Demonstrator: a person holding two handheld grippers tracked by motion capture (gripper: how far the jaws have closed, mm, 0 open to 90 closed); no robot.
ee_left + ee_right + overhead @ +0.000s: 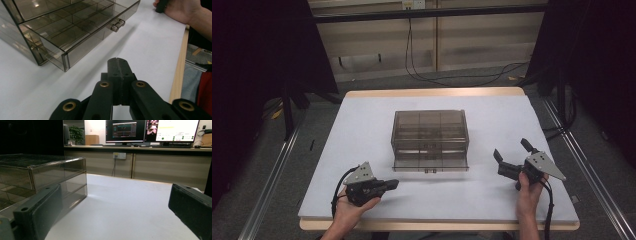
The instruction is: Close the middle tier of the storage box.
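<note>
I am seeing the drawer box (430, 140) sitting mid-frame on the table (362, 130), left gripper (391, 185) lying lower left, right gripper (511, 153) lower right.

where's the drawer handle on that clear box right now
In the left gripper view the handle sits upper centre on the front of the slightly open bottom drawer, ahead of the shut left tool.

white table (362, 130), wooden edge; smoked clear drawer box (430, 140) at centre, bottom drawer pulled out

Dim room; grey floor (257, 165), beige wall panels (482, 42), lit monitors (152, 131) on counter (140, 148).
</note>
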